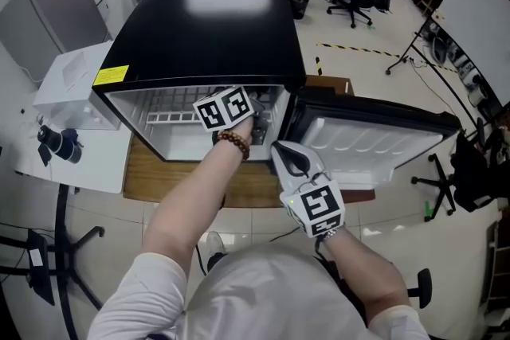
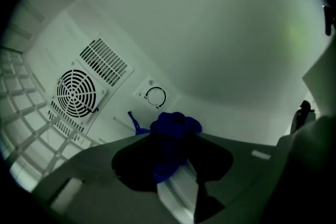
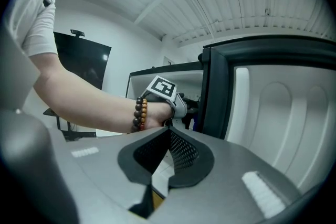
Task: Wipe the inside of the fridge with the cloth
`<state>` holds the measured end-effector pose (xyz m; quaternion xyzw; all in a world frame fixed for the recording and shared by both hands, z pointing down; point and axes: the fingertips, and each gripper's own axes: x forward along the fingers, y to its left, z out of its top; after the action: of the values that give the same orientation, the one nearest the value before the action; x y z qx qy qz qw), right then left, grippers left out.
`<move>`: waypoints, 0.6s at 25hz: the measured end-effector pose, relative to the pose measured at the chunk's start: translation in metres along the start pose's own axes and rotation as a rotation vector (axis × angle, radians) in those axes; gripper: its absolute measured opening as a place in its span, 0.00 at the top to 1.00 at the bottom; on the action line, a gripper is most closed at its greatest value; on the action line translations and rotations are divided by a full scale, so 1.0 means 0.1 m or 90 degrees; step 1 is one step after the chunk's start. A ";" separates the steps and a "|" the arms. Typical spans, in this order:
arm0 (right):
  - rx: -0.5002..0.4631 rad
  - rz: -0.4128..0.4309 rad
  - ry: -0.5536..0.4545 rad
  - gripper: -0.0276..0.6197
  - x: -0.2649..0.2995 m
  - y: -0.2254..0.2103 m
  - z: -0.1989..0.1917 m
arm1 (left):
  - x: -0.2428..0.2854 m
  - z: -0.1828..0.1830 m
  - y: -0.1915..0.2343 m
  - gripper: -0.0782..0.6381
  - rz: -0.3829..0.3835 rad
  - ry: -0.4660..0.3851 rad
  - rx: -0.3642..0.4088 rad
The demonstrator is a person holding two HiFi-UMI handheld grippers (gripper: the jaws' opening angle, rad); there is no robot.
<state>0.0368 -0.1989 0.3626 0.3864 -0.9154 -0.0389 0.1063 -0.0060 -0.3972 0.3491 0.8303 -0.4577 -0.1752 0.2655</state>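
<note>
Two grippers split the work here, and only one of them carries anything. We have the left gripper (image 2: 169, 157) reaching level into the open fridge (image 1: 207, 28), its marker cube just under the cabinet's front edge at the middle of the head view. Its jaws stand partway closed and pinch the blue cloth (image 2: 176, 124). The cloth is bunched into a wad that sticks out past the fingertips, so fabric rather than plastic would meet the liner first. In the left gripper view the wad sits at centre frame, in front of the pale back wall. It lies just below the round dial (image 2: 155, 97) and to the right of the fan grille (image 2: 77, 91). We cannot tell whether it is touching the wall. The wire shelf (image 2: 26, 113) runs along the left edge of that view.

We keep the right gripper (image 3: 169, 131) outside the cabinet, at lower centre of the head view, with its jaws pressed together on nothing. From its own view it points past the left forearm towards the door (image 1: 374, 143), which is swung wide at the right of the frame. We judge that it is parked there to leave the opening free for the wiping arm.

We judge the wiping is under way, with the back wall the surface nearest the cloth.
</note>
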 end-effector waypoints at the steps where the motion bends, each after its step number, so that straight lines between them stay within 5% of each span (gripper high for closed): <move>1: -0.001 0.002 -0.002 0.95 0.00 -0.01 0.01 | 0.02 0.00 0.02 0.68 0.004 0.002 -0.004; 15: 0.001 0.015 -0.011 0.95 0.04 -0.06 0.04 | 0.14 -0.01 0.21 0.67 0.042 -0.011 -0.057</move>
<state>0.0375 -0.2061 0.3581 0.3755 -0.9207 -0.0407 0.0983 -0.0121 -0.4174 0.3618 0.8005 -0.4789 -0.1940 0.3036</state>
